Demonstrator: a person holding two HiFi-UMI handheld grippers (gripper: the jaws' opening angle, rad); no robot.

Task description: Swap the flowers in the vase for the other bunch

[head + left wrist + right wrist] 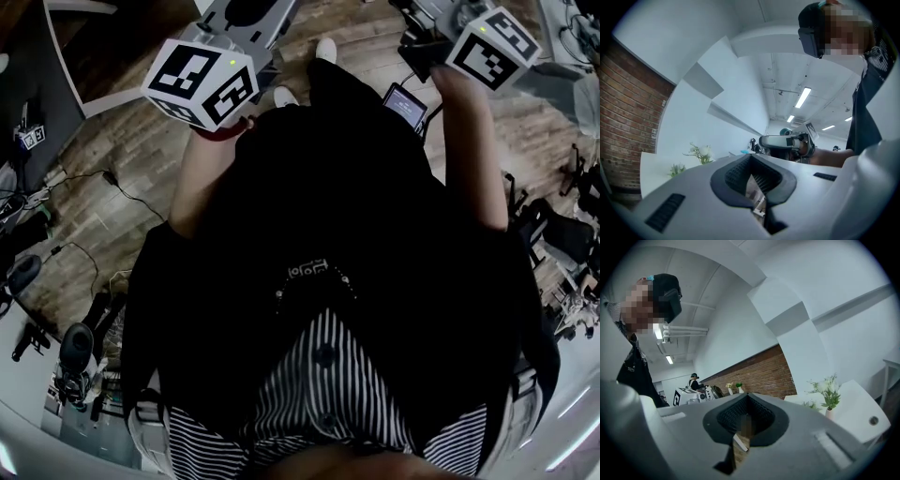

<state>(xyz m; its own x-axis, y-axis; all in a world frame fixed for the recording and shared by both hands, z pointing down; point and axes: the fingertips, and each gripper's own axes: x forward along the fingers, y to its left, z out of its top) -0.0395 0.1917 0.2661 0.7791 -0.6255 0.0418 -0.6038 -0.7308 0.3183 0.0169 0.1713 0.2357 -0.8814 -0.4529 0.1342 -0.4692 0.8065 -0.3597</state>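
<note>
1. Both claws are empty: the left claw (pixel 752 180) has its jaws closed together, and the right claw (pixel 744 425) is likewise pressed shut on nothing.
2. At the lower left of the left gripper view, white flowers (pixel 701 152) stand on a white bench (pixel 651 166), well apart from that claw, with a smaller green bunch (pixel 676 169) just beside them.
3. At the right middle of the right gripper view, white flowers stand in a vase (pixel 829 414), far beyond that claw.

Right gripper view: vase (pixel 828 413) at 3 o'clock, lower half hidden behind the right gripper (pixel 743 427). Left gripper view: flowers (pixel 701 152) at 9 o'clock, too small to tell.
</note>
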